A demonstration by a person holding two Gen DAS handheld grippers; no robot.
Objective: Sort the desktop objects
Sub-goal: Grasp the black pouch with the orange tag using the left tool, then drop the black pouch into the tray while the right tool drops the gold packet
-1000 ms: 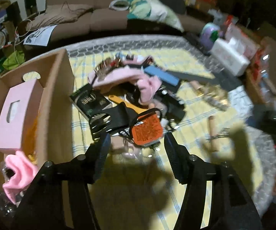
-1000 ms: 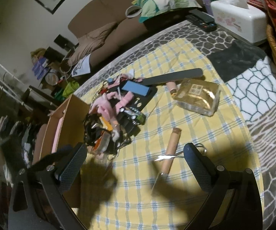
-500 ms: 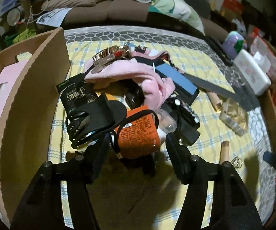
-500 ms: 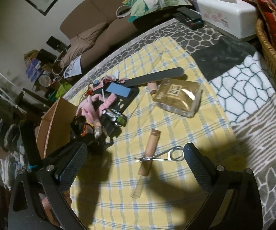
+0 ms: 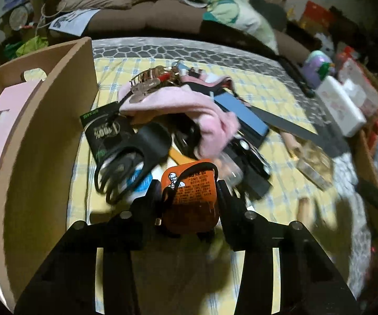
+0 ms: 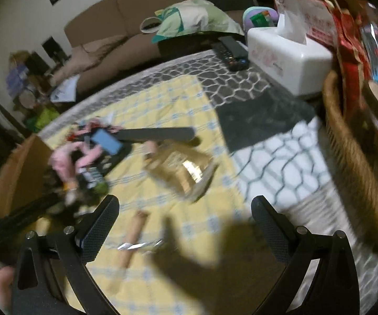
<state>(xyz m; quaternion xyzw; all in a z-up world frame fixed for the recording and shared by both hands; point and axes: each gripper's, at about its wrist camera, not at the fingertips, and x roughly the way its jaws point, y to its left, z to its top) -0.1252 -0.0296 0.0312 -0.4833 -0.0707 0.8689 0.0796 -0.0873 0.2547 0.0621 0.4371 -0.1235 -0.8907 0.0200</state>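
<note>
Since a second ago your left gripper has pushed in and its jaws have just been closing; they now pinch the orange packet at the pile's near edge, a black cord looped over it. The box waits just left, likely its destination. Your right gripper hangs wide open, empty, above scissors and a tube.

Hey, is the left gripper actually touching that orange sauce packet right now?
Touching. In the left wrist view, both fingers of the left gripper, just closing, press the sides of the orange sauce packet, with no gap on either side.
</note>
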